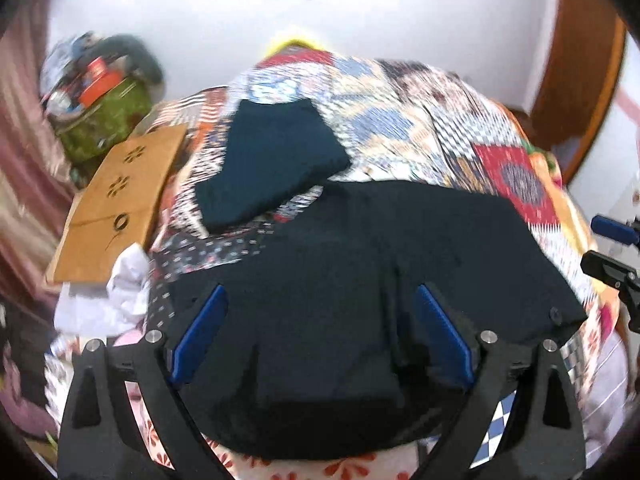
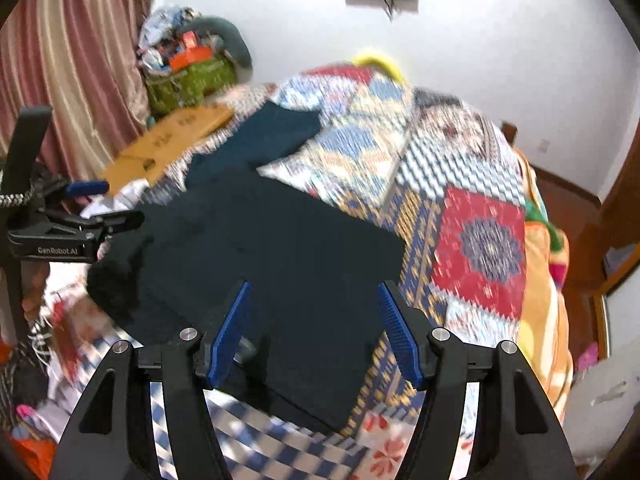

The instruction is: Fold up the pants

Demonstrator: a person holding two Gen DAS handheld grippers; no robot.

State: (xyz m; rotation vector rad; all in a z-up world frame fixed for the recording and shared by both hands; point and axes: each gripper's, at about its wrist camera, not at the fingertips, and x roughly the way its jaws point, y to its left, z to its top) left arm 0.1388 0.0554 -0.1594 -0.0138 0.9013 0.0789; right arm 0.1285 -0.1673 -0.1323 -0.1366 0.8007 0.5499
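In the left wrist view, the left claw (image 1: 320,334) is spread wide and holds nothing, poised over the black cloth pants (image 1: 360,280) lying flat on the bed's multicoloured patchwork quilt (image 1: 420,120). Beyond the pants lies a folded dark teal garment (image 1: 276,160).

In the right wrist view, the right claw (image 2: 314,334) also gapes empty above the pants (image 2: 260,260); the left claw (image 2: 108,204) shows at the pants' left edge.

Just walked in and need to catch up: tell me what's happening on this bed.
A person with two handheld grippers is folding dark pants on a patchwork quilt. The left gripper and right gripper both hover open over the pants, gripping nothing. A second dark garment lies folded farther back.
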